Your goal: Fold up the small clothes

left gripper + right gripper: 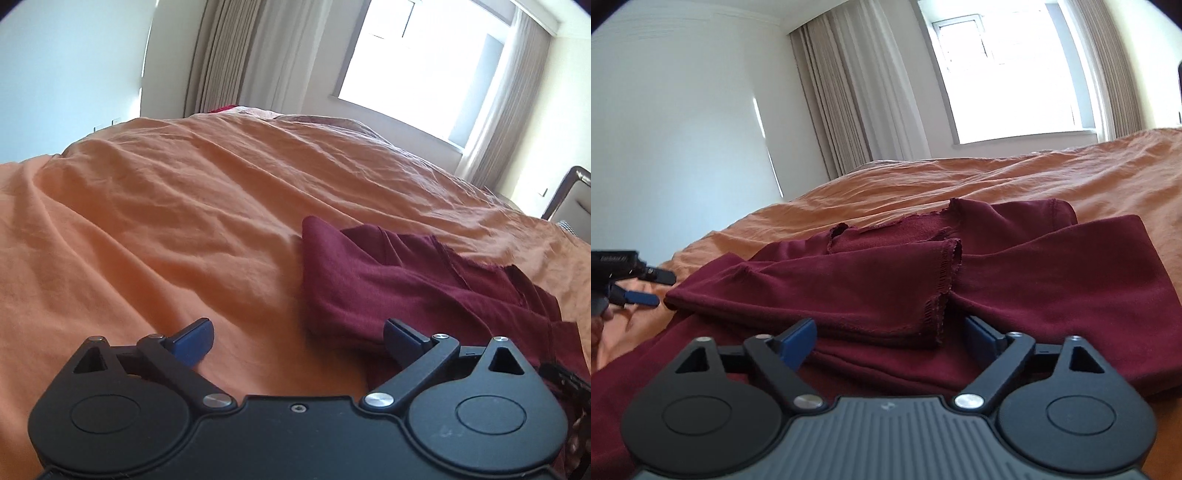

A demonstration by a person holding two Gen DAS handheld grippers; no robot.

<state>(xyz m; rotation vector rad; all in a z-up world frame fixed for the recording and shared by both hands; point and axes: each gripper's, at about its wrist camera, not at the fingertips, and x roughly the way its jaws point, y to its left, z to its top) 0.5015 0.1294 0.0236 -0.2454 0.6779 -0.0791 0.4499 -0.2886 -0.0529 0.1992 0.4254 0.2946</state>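
A dark red garment (1015, 280) lies partly folded on the orange bedsheet (1071, 173), with a sleeve laid across its middle. In the left wrist view the garment (388, 280) lies at the right on the sheet (147, 221). My left gripper (297, 339) is open and empty, just above the sheet at the garment's left edge; it also shows at the far left of the right wrist view (631, 291). My right gripper (890, 339) is open and empty, low over the garment's near part, with the folded sleeve between its blue fingertips (799, 341).
The bed fills both views. A bright window (1008, 74) with grey curtains (857, 92) stands behind it. A chair or headboard edge (569, 199) shows at the right of the left wrist view. White walls are at the left.
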